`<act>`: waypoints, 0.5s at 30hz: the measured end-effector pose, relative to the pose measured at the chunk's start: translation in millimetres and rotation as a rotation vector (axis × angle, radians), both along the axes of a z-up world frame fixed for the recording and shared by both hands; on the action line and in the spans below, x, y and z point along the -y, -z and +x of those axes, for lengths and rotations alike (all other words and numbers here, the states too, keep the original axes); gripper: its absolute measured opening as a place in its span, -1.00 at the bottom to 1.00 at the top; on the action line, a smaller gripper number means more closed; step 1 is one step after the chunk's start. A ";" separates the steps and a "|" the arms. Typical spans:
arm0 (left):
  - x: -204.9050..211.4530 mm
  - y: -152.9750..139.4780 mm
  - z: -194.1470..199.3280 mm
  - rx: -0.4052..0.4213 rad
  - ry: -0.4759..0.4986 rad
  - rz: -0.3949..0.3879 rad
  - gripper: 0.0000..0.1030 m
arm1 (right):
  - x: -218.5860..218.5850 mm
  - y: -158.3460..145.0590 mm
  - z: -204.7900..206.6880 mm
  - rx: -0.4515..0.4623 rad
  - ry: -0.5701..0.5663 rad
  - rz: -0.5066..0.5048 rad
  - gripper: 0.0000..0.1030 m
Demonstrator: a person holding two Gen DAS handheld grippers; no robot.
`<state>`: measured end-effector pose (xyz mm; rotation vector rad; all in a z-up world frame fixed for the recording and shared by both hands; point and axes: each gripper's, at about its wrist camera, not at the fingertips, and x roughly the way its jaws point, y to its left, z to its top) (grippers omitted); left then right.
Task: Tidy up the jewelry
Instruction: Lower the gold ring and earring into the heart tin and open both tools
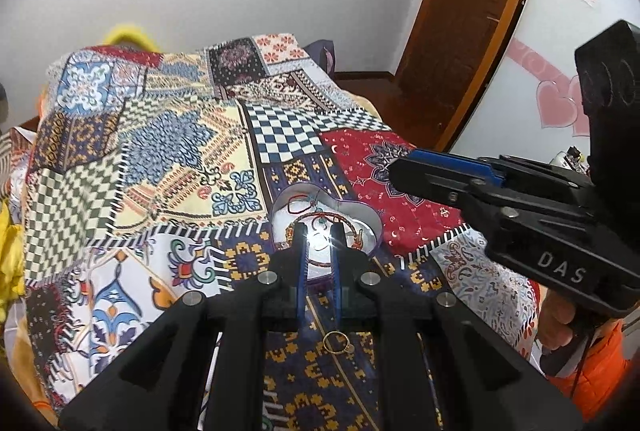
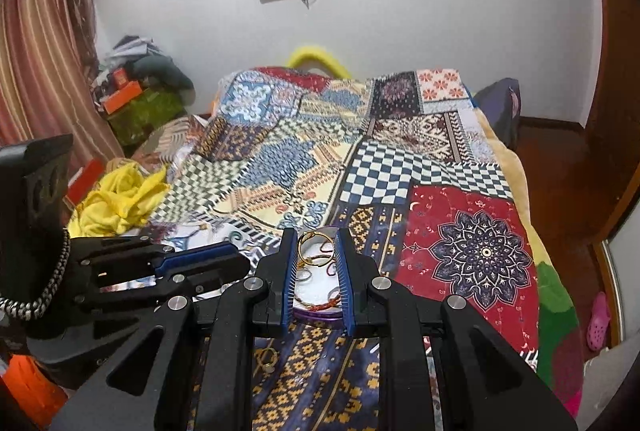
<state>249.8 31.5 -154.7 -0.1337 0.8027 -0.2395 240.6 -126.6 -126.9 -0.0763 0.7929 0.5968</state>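
Tray: heart-shaped, purple-walled tin with a shiny pale floor (image 1: 370, 227), lying on the patchwork bedspread (image 1: 180, 151); I take it as the collecting point, so both grippers work over it.
Contents: red and brown braided cord bracelets (image 1: 320, 218) and what look like small rings on the tin's floor; the glare hides detail.
Right gripper (image 2: 316, 251): jaws apart, a thin gold ring (image 2: 314, 249) between the blue pads. I cannot tell whether they pinch it or it just hangs there. Positioned over the tin, presumably for a drop.
Left gripper (image 1: 319, 231): jaws apart, holding nothing, poised low at the tin's near edge.
Stray piece: gold ring with a small charm (image 1: 338, 342) on the bedspread, just short of the tin, not yet collected.
Judgement: partway done.
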 end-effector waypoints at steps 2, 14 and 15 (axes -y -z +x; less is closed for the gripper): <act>1.5 7.1 5.8 -0.016 0.004 0.002 -0.83 | -1.5 4.0 5.7 -0.020 -0.007 -0.003 -0.67; 12.2 35.0 21.1 -0.082 0.036 0.037 -0.83 | -8.1 31.1 27.3 -0.125 -0.046 -0.062 -0.66; 12.0 35.7 22.2 -0.085 0.036 0.037 -0.83 | -8.0 32.8 27.6 -0.134 -0.048 -0.064 -0.66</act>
